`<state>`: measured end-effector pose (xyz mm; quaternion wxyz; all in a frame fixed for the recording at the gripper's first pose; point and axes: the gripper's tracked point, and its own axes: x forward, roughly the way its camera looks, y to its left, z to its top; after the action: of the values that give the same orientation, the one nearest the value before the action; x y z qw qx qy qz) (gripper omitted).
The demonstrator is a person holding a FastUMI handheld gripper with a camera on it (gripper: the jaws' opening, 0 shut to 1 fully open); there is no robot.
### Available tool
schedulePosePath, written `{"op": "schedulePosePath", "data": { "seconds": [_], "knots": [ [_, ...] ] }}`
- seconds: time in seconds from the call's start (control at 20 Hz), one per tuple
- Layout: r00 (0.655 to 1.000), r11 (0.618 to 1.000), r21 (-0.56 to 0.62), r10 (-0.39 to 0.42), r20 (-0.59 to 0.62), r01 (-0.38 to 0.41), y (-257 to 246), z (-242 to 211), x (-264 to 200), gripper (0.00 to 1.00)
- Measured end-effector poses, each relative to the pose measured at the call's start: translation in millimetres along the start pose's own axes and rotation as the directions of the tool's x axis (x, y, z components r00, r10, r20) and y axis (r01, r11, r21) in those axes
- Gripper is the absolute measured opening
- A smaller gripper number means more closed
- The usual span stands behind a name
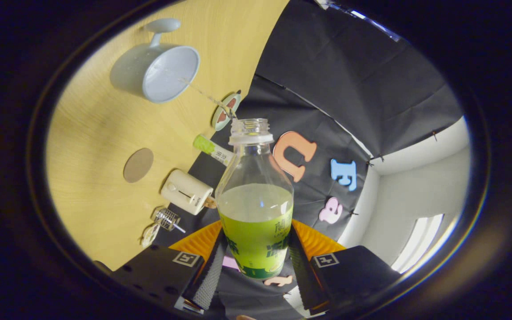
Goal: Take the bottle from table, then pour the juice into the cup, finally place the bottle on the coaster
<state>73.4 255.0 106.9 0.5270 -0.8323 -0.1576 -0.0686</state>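
Both fingers (256, 262) clamp the bottle (256, 209) between them, its mouth pouring toward the cup (156, 71).

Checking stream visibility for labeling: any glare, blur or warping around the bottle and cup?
Gripper view: fisheye bows the table edge; bottle, held between the fingers, is sharp, with small highlights on its liquid; the thin stream toward the cup is faint; bright window beyond the fingers is blown out.

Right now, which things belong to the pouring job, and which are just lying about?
Job: bottle held in the gripper, thin stream running into the cup; round coaster.

Lying about: white box, green-capped tube, wire whisk, round sticker.
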Motion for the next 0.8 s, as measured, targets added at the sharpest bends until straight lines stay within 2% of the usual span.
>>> {"op": "schedulePosePath", "data": {
  "seconds": [0.8],
  "knots": [
    [1.000,0.993,-0.114,0.002,0.014,-0.001,-15,5,-2,0.78]
  ]
}}
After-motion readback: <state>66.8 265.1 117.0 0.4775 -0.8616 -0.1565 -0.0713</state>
